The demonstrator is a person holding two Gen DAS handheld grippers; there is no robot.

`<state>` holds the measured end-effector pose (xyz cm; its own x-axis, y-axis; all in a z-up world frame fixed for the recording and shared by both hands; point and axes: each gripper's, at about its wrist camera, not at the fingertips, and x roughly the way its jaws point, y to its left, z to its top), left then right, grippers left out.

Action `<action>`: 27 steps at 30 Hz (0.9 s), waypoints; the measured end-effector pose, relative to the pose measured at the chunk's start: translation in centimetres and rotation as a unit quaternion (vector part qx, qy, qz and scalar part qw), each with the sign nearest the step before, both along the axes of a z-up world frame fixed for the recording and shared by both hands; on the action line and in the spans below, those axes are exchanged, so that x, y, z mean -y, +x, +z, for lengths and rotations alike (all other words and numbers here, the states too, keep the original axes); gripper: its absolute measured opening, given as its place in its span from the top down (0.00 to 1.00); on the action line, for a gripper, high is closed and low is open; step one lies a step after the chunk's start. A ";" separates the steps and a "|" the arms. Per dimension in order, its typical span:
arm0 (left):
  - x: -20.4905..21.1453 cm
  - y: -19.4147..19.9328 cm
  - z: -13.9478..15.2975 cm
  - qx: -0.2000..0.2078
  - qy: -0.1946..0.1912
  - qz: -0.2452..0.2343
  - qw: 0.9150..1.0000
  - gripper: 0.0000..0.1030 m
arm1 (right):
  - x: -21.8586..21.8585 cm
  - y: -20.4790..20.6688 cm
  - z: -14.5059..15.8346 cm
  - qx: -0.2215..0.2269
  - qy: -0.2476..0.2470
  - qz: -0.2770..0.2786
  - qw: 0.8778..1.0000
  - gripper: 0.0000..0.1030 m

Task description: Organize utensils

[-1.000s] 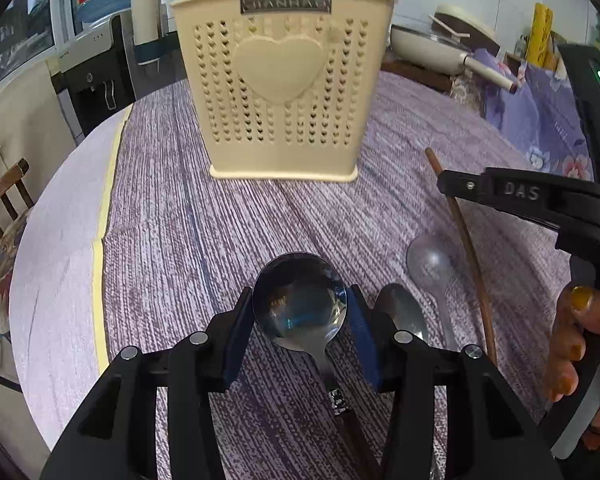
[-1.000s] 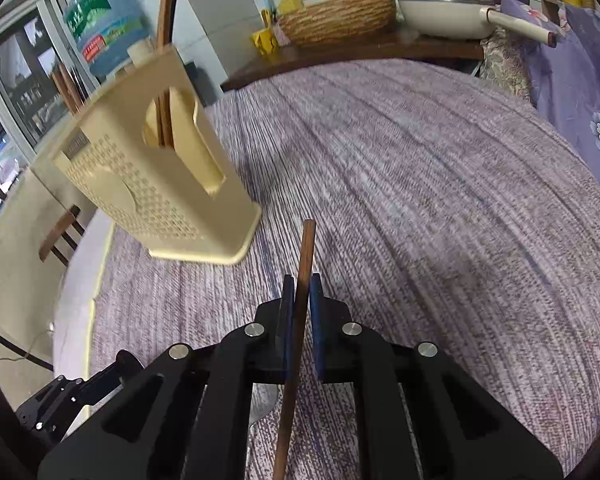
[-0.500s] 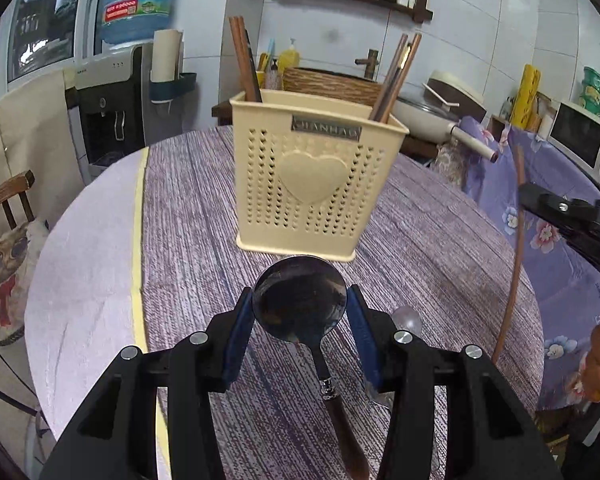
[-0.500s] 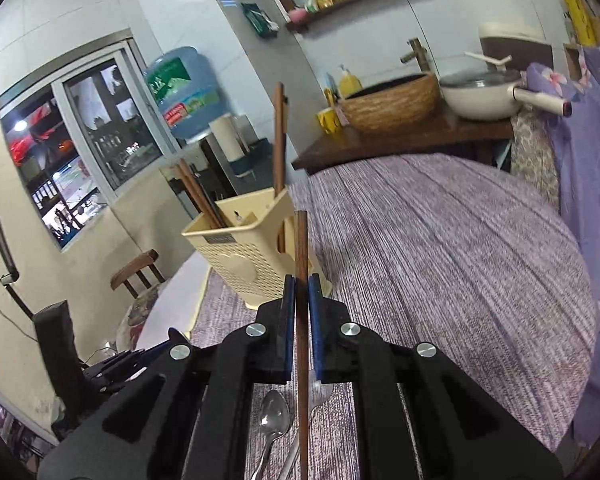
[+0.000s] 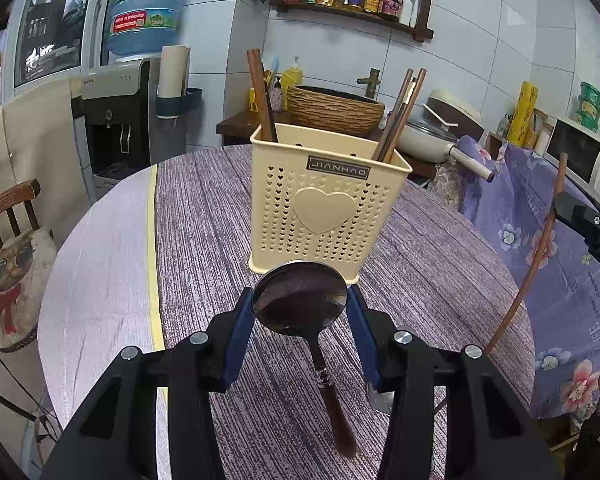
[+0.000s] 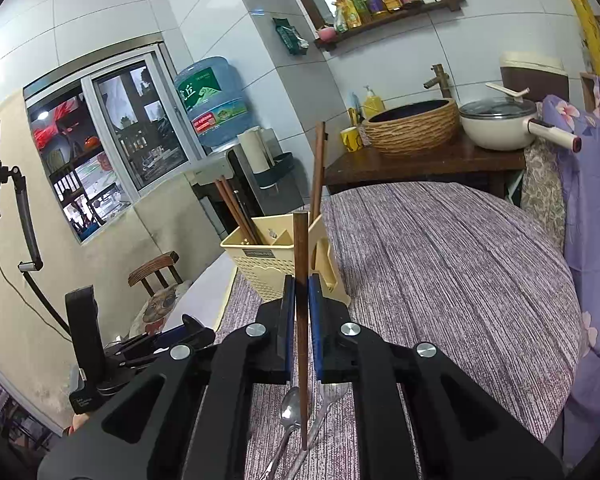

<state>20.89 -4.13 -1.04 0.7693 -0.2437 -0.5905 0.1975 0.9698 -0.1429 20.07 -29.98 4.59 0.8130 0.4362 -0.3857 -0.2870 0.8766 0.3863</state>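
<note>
Left wrist view: nearest the camera, the left gripper [image 5: 300,312] pinches the round bowl of a shiny metal spoon with a dark wooden handle [image 5: 300,300] between its blue pads; the handle hangs down toward the camera, clear of the bench [image 5: 220,216], a round table under a purple striped cloth. Just beyond stands the cream plastic utensil holder with heart-shaped holes [image 5: 324,208], upright, with brown chopsticks [image 5: 398,116] leaning out of its right side and a broader dark wooden stick [image 5: 260,92] out of its left. At the right edge the right gripper shows only in part, with a long brown stick running through it.

Right wrist view: the right gripper [image 6: 302,312] is pressed together on a single dark brown wooden chopstick [image 6: 300,264], held nearly upright. Below it a small metal spoon [image 6: 290,412] and a clear plastic spoon [image 6: 328,400] lie on the cloth. The holder sits further off, its inner dividers showing.

Both pieces appear lifted and on their way to the holder. The next move likely calls for bringing each one above a fitting compartment, handle or tip downward, then releasing.

Which compartment suits the spoon cannot be told, as the holder's front wall hides its inside in the left view. The lying spoons' handles are cut off.
</note>
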 end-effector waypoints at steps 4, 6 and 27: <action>-0.4 0.0 0.7 0.009 -0.002 0.000 1.000 0.55 | -0.5 0.1 0.8 0.009 -0.005 0.007 1.000 0.92; -0.5 0.1 1.2 0.014 -0.001 -0.001 1.000 0.55 | -0.8 0.2 1.3 0.014 -0.004 0.010 1.000 0.92; -0.3 6.5 16.2 0.130 -0.019 0.013 0.991 0.55 | -3.7 5.8 13.6 0.148 -0.017 -0.012 0.989 0.92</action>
<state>27.37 -3.79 15.20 0.9005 -0.2392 -0.3630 0.2068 0.9702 -0.1263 25.91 -26.29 18.21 0.9024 0.4063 -0.1437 -0.3621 0.8956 0.2582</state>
